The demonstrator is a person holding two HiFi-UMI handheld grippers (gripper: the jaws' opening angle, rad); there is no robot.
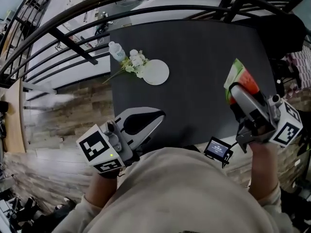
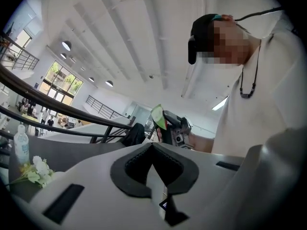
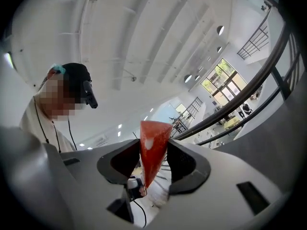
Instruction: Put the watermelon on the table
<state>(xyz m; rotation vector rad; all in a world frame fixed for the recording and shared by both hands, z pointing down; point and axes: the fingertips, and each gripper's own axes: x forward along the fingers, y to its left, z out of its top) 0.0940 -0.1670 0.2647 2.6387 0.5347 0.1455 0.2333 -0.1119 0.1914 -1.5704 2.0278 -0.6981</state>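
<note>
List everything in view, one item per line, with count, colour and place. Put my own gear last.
table: one, dark grey, centre
plate: one, white, on the table's left part
bottle: one, clear, at the table's far left corner
flowers: one bunch, white and green, lying between bottle and plate
watermelon slice: one, red with green rind, above the table's right side
railing: one, black, beyond the table
screen device: one, black, at the table's near edge
floor: wood-look, left of the table
left gripper: grey, shut, empty, at the table's near left corner
right gripper: grey, shut on the watermelon slice
</note>
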